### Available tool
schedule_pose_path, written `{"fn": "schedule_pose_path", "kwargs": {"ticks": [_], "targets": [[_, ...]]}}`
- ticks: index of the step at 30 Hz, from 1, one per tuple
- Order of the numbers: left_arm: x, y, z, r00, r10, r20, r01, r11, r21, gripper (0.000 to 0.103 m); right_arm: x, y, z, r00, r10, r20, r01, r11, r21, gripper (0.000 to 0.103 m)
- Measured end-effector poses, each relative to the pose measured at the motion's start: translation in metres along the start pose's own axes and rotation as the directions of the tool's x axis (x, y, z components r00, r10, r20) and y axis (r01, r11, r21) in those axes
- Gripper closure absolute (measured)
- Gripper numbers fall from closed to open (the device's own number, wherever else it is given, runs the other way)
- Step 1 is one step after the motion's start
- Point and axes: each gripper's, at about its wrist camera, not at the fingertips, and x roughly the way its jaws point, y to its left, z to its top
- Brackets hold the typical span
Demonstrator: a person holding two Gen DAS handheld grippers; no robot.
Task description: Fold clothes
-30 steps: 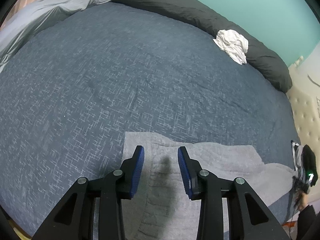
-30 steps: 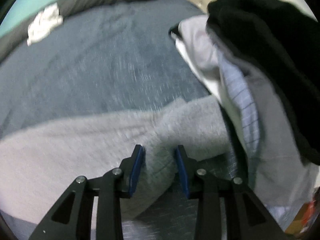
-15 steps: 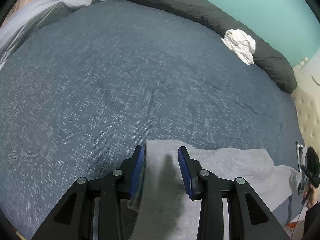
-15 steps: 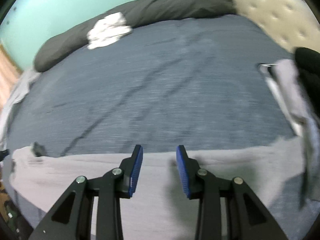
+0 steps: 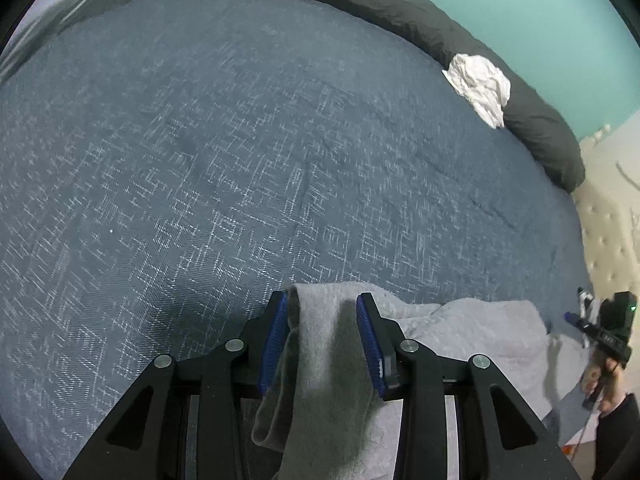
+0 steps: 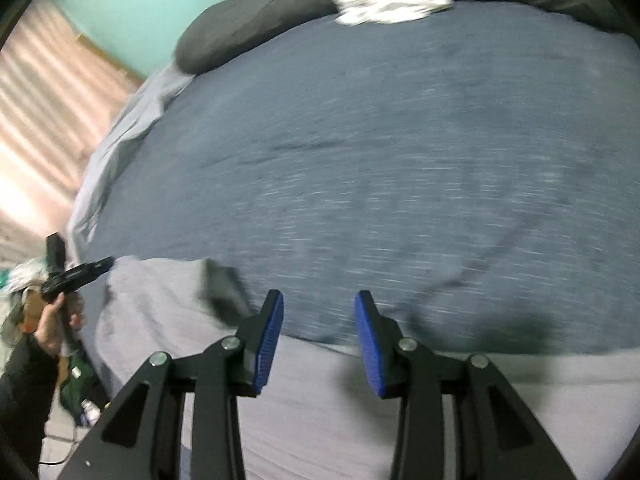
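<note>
**Grey cloth spread along the near edge of the bed**

Left gripper point(image 5: 322, 330): jaws apart, a raised fold of the grey cloth point(image 5: 472, 332) stands between the blue pads point(image 5: 276, 336); it brushes the left pad, clear of the right, so not pinched; right gripper point(image 6: 318, 332): jaws apart and have just been opening, nothing between them, hovering over the far edge of the cloth point(image 6: 320, 408); the cloth lies flat-ish across the near side of the blue bedspread point(image 5: 240, 160); far off, a long dark pillow point(image 5: 400, 20) with a crumpled white garment point(image 5: 480, 84) against it; teal wall point(image 5: 540, 12) behind; tufted headboard point(image 5: 608, 240) on the right.
</note>
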Motion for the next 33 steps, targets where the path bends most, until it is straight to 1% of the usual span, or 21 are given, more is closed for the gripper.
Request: {"fn": "schedule_pose_path", "kwargs": {"ticks": [2,5,9,12,15,16,17,18,19,20,21,22,23,27,31,33], "targets": [[0.002,0.002,0.0,1.0,-0.007,-0.009,0.007,1.0,0.0,0.064,0.019,0.019,0.007,0.999,0.038,-0.033,-0.039,0.999,-0.015,0.065],[0.004,0.003,0.002,1.0,-0.014,-0.021,0.014,1.0,0.003,0.064,0.045,0.039,0.014,0.995,0.074,-0.068,-0.076,0.997,-0.023,0.064],[0.01,0.002,0.005,0.999,-0.039,-0.036,0.039,0.999,0.002,0.064,0.073,0.058,0.02,0.988,0.106,-0.114,-0.107,0.994,-0.008,0.064],[0.015,0.004,0.007,0.997,-0.062,-0.044,0.062,0.998,-0.014,0.065,0.086,0.07,0.022,0.983,0.108,-0.148,-0.112,0.993,-0.019,0.064],[0.019,0.004,0.01,0.996,-0.078,-0.047,0.077,0.997,-0.026,0.065,0.094,0.076,0.023,0.978,0.131,-0.164,-0.137,0.99,-0.025,0.064],[0.02,0.004,0.01,0.995,-0.082,-0.049,0.081,0.996,-0.027,0.065,0.097,0.078,0.023,0.975,0.132,-0.18,-0.139,0.99,-0.028,0.067],[0.021,0.005,0.011,0.995,-0.085,-0.051,0.084,0.996,-0.028,0.066,0.1,0.08,0.023,0.972,0.132,-0.194,-0.14,0.99,-0.031,0.077],[0.022,0.006,0.011,0.995,-0.088,-0.051,0.086,0.996,-0.033,0.067,0.101,0.083,0.023,0.973,0.124,-0.193,-0.135,0.99,-0.041,0.082],[0.023,0.007,0.012,0.995,-0.091,-0.052,0.089,0.995,-0.037,0.072,0.101,0.084,0.024,0.977,0.115,-0.181,-0.127,0.991,-0.051,0.086],[0.024,0.008,0.012,0.994,-0.093,-0.052,0.091,0.995,-0.04,0.078,0.099,0.085,0.025,0.98,0.115,-0.166,-0.125,0.991,-0.054,0.091],[0.024,0.009,0.012,0.994,-0.094,-0.05,0.091,0.995,-0.043,0.081,0.097,0.085,0.025,0.982,0.114,-0.15,-0.123,0.991,-0.057,0.093],[0.024,0.011,0.012,0.994,-0.095,-0.049,0.093,0.995,-0.045,0.09,0.094,0.085,0.027,0.985,0.11,-0.136,-0.119,0.991,-0.058,0.095],[0.024,0.011,0.011,0.994,-0.098,-0.047,0.095,0.994,-0.045,0.096,0.091,0.086,0.028,0.985,0.115,-0.126,-0.124,0.99,-0.062,0.097],[0.016,0.01,0.009,0.994,-0.103,-0.023,0.103,0.994,-0.033,0.099,0.082,0.095,0.032,0.99,0.102,-0.093,-0.112,0.987,-0.111,0.099],[-0.001,0.006,0.007,0.994,-0.099,0.039,0.1,0.995,-0.021,0.1,0.061,0.11,0.04,0.997,0.079,0.0,-0.077,0.976,-0.203,0.099],[-0.003,0.007,0.005,0.995,-0.092,0.048,0.093,0.995,-0.026,0.1,0.056,0.112,0.046,0.997,0.06,0.037,-0.05,0.972,-0.228,0.099]]}}
